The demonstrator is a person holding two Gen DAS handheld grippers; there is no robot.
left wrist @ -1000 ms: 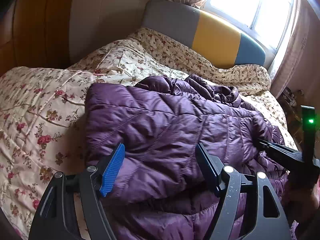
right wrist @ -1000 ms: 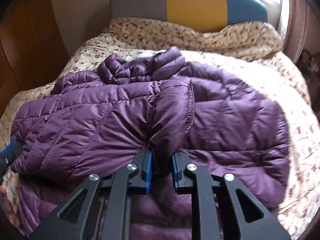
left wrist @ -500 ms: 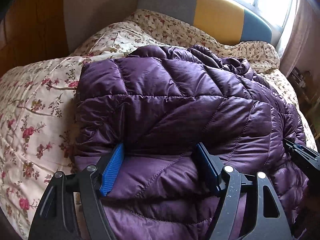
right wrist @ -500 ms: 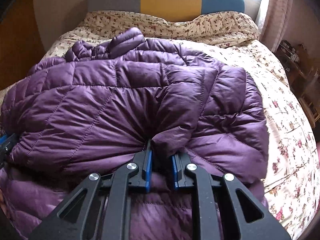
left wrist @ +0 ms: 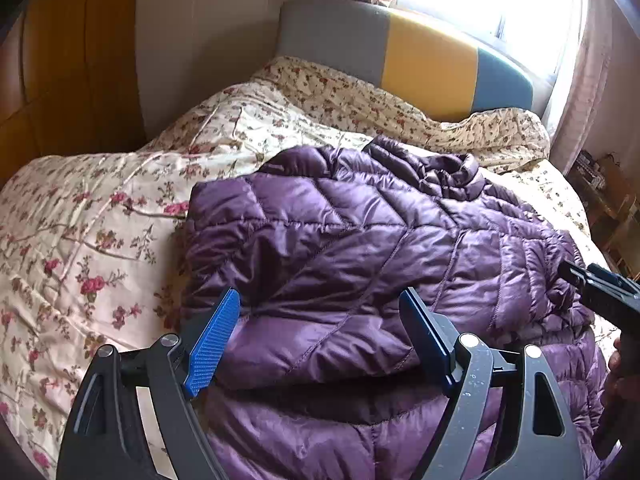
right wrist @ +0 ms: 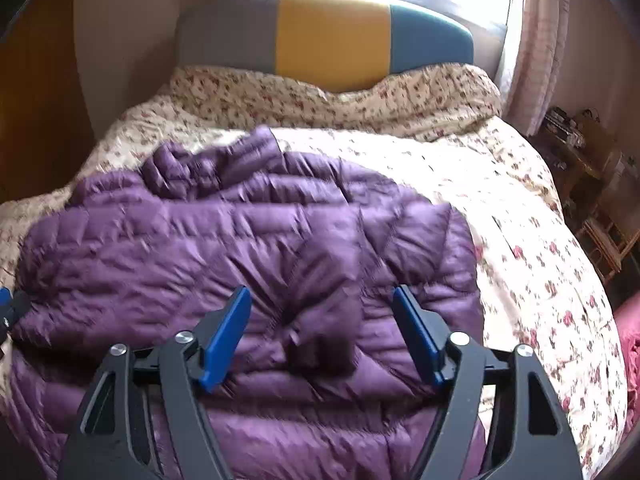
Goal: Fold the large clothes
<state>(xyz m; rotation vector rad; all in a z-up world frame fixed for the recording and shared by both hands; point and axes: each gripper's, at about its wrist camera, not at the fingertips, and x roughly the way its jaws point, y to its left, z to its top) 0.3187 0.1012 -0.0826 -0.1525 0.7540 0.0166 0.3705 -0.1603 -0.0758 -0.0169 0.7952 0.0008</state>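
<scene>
A purple quilted down jacket (left wrist: 380, 264) lies on the flowered bedspread (left wrist: 92, 240), its upper part folded over the lower part. It also shows in the right wrist view (right wrist: 224, 248). My left gripper (left wrist: 320, 332) is open and empty, just above the folded edge at the jacket's left side. My right gripper (right wrist: 322, 328) is open and empty above the jacket's right side. The right gripper's tip (left wrist: 600, 288) shows at the right edge of the left wrist view.
A grey, yellow and blue headboard (right wrist: 332, 36) stands at the far end under a bright window. Wooden panelling (left wrist: 60, 60) runs along the left. A cluttered low shelf (right wrist: 592, 168) stands right of the bed. A curtain (right wrist: 536, 40) hangs at the right.
My right gripper has opened and let go of the jacket fold it was pinching. The folded upper part now rests on the lower part. My left gripper stays open.
</scene>
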